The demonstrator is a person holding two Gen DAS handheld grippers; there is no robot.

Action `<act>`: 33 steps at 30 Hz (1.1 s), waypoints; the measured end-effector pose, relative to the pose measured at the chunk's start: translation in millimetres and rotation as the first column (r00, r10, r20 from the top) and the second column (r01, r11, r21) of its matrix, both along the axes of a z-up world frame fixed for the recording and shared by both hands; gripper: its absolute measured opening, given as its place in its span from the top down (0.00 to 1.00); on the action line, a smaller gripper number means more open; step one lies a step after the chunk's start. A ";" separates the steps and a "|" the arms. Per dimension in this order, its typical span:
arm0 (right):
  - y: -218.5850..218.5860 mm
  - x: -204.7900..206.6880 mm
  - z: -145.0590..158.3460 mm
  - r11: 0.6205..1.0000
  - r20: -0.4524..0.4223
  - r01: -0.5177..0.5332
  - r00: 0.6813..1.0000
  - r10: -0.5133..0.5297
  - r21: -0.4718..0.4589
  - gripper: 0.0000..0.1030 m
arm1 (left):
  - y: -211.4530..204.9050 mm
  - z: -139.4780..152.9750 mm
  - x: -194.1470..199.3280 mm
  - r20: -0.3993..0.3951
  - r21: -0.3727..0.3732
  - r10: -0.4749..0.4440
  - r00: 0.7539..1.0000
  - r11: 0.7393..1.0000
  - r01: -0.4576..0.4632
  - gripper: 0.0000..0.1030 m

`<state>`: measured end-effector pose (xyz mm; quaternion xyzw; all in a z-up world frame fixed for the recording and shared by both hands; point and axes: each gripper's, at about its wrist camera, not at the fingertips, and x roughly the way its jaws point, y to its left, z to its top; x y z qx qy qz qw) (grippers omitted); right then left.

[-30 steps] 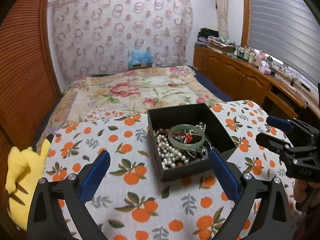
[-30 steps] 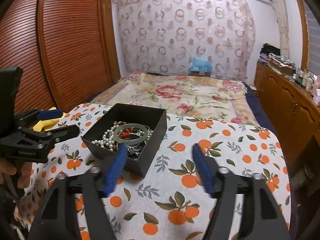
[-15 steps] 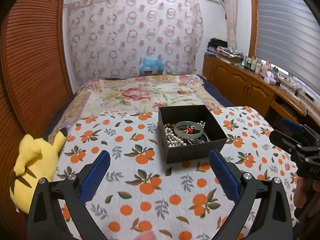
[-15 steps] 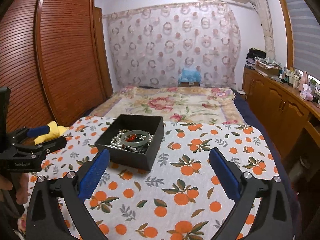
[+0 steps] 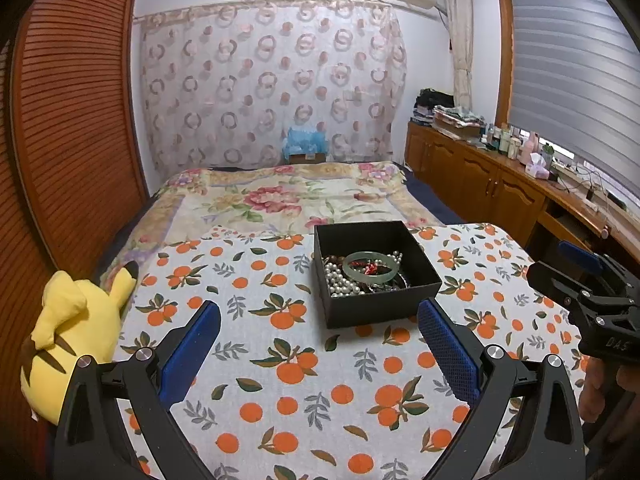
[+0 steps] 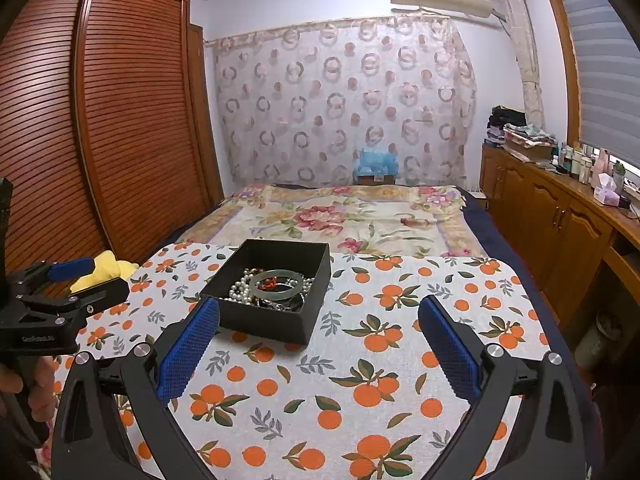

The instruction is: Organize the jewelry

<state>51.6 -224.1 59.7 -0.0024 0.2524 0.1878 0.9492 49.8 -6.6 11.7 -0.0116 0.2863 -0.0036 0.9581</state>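
Observation:
A black open box (image 5: 380, 309) stands on the orange-print tablecloth (image 5: 300, 380). In it lie a pale green bangle (image 5: 370, 269), a heap of white pearl beads (image 5: 340, 285) and some dark and red pieces. My left gripper (image 5: 319, 312) hangs open just short of the box, nothing between its blue pads. In the right wrist view the box (image 6: 264, 325) with the bangle (image 6: 280, 282) and the pearls (image 6: 239, 290) sits ahead to the left. My right gripper (image 6: 319, 304) is wide open and empty, its left pad near the box's front corner.
A yellow plush toy (image 5: 72, 332) lies at the table's left edge. Beyond the table is a bed (image 5: 288, 200) with a floral cover. Wooden cabinets (image 5: 500, 192) run along the right, a slatted wardrobe (image 6: 120, 120) along the left. A hand holds each gripper's handle.
Both grippers have drawn back and up from the box, so more of the cloth shows. The right gripper's jaws have spread from partly open to fully wide.

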 end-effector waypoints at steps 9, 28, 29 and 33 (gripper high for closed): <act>-0.7 -0.1 -0.1 1.000 0.004 0.006 1.000 -0.006 -0.002 0.03 | 0.2 0.5 -0.3 0.001 -0.001 0.001 1.000 1.000 -0.001 0.08; -2.0 -0.2 -0.7 1.000 0.003 0.006 1.000 -0.006 0.000 0.03 | 0.5 1.4 -1.2 0.004 -0.001 0.001 1.000 1.000 -0.001 0.08; -2.1 0.0 -0.9 1.000 0.003 0.007 1.000 -0.007 0.000 0.03 | 0.3 1.5 -1.2 0.004 0.000 0.001 1.000 1.000 -0.001 0.08; -2.2 -0.2 -0.9 1.000 0.003 0.006 1.000 -0.006 -0.001 0.03 | 0.5 1.3 -1.3 0.005 -0.001 0.001 1.000 1.000 -0.001 0.08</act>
